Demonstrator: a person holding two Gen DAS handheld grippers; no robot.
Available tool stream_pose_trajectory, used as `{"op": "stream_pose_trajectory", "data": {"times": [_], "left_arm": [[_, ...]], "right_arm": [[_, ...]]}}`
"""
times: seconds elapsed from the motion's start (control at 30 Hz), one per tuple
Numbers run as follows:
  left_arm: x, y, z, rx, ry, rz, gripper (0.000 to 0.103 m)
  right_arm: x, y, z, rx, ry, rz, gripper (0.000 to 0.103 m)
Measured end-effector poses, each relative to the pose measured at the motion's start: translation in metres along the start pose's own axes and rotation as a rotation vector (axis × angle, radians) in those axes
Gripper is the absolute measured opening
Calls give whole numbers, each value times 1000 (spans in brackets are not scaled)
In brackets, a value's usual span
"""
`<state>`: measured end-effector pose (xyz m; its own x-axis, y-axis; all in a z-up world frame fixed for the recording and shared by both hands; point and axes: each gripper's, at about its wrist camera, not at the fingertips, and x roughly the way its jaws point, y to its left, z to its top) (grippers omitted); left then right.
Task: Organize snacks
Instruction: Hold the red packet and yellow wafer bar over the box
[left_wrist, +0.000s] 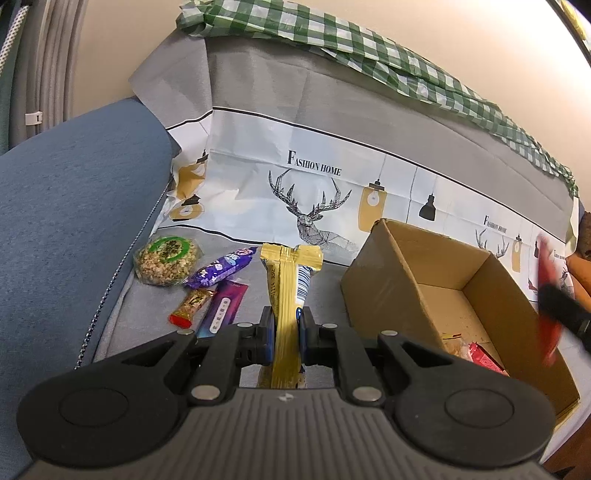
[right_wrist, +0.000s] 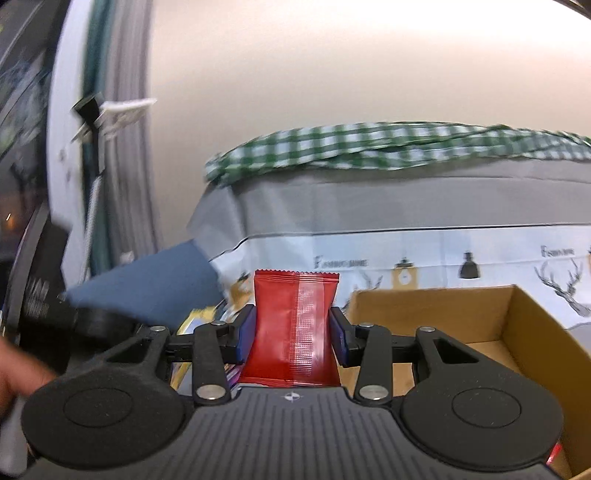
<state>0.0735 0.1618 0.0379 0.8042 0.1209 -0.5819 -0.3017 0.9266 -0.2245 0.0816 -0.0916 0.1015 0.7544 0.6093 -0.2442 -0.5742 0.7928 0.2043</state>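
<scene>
Our left gripper (left_wrist: 287, 328) clamps a gold packet (left_wrist: 286, 295); our right gripper (right_wrist: 292, 334) clamps a red packet (right_wrist: 291, 328) beside the box (right_wrist: 517, 332).

The gold packet (left_wrist: 286, 317) drops behind the left gripper's (left_wrist: 287, 328) body, so its near end is hidden. The long purple packet (left_wrist: 221, 308) loses its near end there too. At the right edge of the left view, the right gripper (left_wrist: 561, 314) and its red packet (left_wrist: 546, 258) are a smear, cut off by the frame. In the cardboard box (left_wrist: 388, 280), scraps at the near wall are too small to tell. The right view is blurred: the checked cloth (right_wrist: 369, 147) streaks, and a hand (right_wrist: 18, 373) is cut off at the left edge.
</scene>
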Motion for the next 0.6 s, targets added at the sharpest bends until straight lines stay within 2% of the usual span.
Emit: {"op": "stream_pose_trajectory", "data": {"times": [0.13,0.33,0.6], "left_arm": [[2,-6,0,11,-2,-4,14],[8,-14,-1,29,3,-16,14],[10,-34,0,58,-21,-46,14]], "right_arm": [[0,-26,22,19,-11,-38,43],[5,-62,40,-22,-23,-97,43],[5,-96,21,8,40,-161,43]]}}
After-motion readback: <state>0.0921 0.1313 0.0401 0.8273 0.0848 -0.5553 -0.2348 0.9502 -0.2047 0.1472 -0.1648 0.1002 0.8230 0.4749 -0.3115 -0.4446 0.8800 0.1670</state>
